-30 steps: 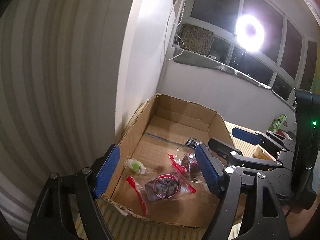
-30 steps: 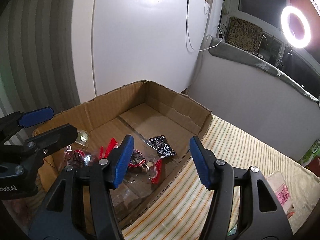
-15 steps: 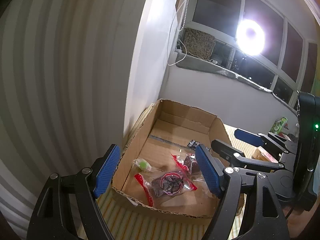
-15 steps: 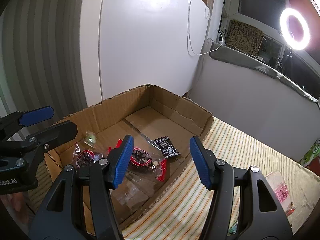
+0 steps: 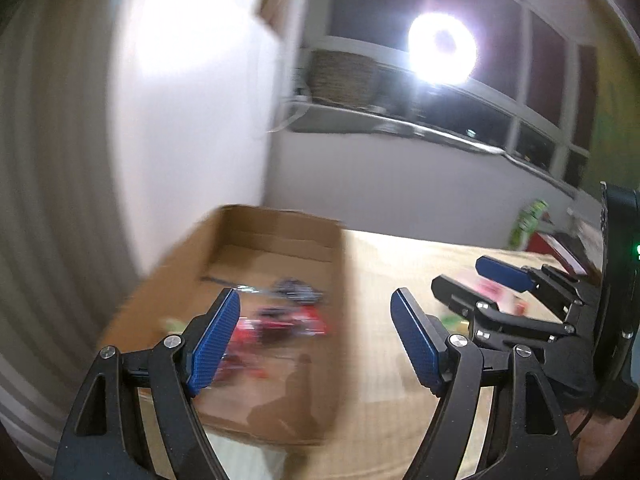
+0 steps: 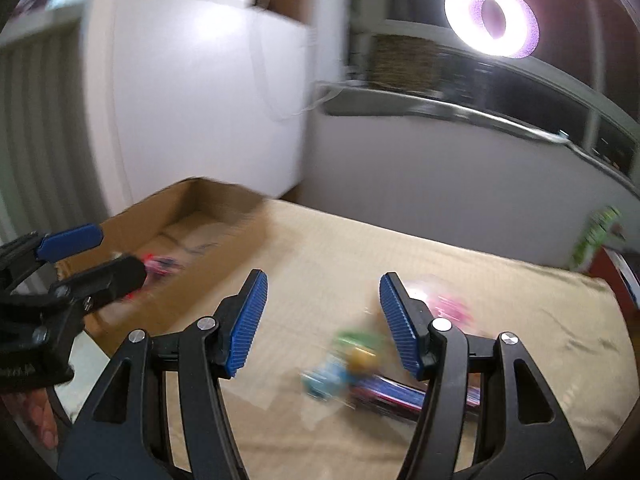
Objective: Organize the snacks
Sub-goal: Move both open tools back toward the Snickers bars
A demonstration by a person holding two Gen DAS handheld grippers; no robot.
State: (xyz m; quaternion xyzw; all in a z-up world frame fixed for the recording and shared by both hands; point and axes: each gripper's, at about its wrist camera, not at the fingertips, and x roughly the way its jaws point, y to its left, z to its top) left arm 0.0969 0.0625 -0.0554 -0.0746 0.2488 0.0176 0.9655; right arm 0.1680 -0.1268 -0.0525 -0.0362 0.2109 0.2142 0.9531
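- Left wrist view: left gripper (image 5: 316, 340) with jaws apart and nothing between them; cardboard box (image 5: 276, 236) at centre left, holding blurred red snack packets (image 5: 280, 320) just past the left pad.
- Same view, right edge: right gripper (image 5: 480, 280), jaws apart, over the striped worktop (image 5: 384, 272).
- Right wrist view: right gripper (image 6: 322, 320) with jaws apart and empty; loose snacks (image 6: 352, 360) on the worktop at lower centre, slightly right of the gap, a pink packet (image 6: 452, 304) beyond the right pad.
- Long axes too blurred to tell.
- Judged nearer to the loose snacks: right gripper; box off to upper left.
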